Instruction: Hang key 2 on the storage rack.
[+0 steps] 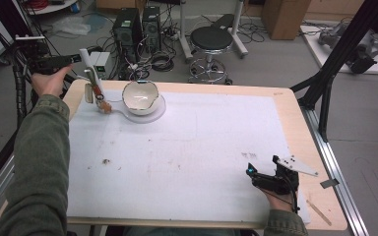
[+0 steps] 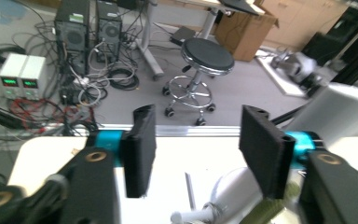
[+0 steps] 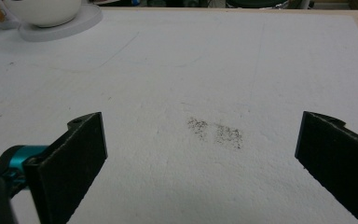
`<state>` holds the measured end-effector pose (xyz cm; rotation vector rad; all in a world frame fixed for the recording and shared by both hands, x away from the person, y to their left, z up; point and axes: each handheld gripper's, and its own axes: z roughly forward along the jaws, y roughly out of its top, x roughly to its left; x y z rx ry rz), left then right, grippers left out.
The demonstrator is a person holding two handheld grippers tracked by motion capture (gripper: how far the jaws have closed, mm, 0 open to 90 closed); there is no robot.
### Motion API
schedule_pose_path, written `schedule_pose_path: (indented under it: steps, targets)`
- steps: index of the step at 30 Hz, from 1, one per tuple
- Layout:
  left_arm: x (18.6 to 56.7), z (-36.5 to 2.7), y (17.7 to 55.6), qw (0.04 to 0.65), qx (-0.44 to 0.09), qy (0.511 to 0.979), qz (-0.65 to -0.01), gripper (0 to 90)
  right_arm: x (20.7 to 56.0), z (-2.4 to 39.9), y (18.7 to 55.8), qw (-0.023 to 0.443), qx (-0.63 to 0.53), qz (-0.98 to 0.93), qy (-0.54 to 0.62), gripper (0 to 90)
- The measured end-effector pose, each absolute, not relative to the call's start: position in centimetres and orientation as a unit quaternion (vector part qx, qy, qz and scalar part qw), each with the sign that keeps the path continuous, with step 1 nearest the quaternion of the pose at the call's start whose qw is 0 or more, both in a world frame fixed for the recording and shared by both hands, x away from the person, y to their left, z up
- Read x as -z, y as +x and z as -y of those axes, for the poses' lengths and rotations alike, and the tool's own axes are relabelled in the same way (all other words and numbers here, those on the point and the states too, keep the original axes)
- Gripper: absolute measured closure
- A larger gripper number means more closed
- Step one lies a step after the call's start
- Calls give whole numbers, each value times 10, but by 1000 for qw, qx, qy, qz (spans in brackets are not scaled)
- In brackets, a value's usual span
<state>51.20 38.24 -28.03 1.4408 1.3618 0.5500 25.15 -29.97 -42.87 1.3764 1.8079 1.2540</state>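
Bowl point(image 1: 140, 96) sits on its round white saucer point(image 1: 156, 114) at the far left of the white mat point(image 1: 187, 147), a brown morsel point(image 1: 105, 107) just beside it. My left tongs point(image 2: 196, 149) hover past the table's far-left corner, jaws parted and empty. My right tongs point(image 3: 200, 154) rest wide apart near the mat's right edge, empty.

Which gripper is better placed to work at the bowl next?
Left, probably. The left gripper is raised at the far left corner, close to the white bowl, its jaws open and empty. The right gripper rests near the table's near right edge, far from the bowl.
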Motion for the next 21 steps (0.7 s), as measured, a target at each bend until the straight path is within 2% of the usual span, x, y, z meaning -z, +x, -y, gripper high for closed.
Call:
schedule_pose_path:
  steps: [12, 21]
  targets:
    - [285, -381, 491, 510, -252, 602, -560, 161, 429, 299, 254, 268, -468, -670, 510, 9]
    - [285, -378, 475, 512, -260, 602, -555, 80, 428, 298, 254, 268, -471, -670, 508, 9]
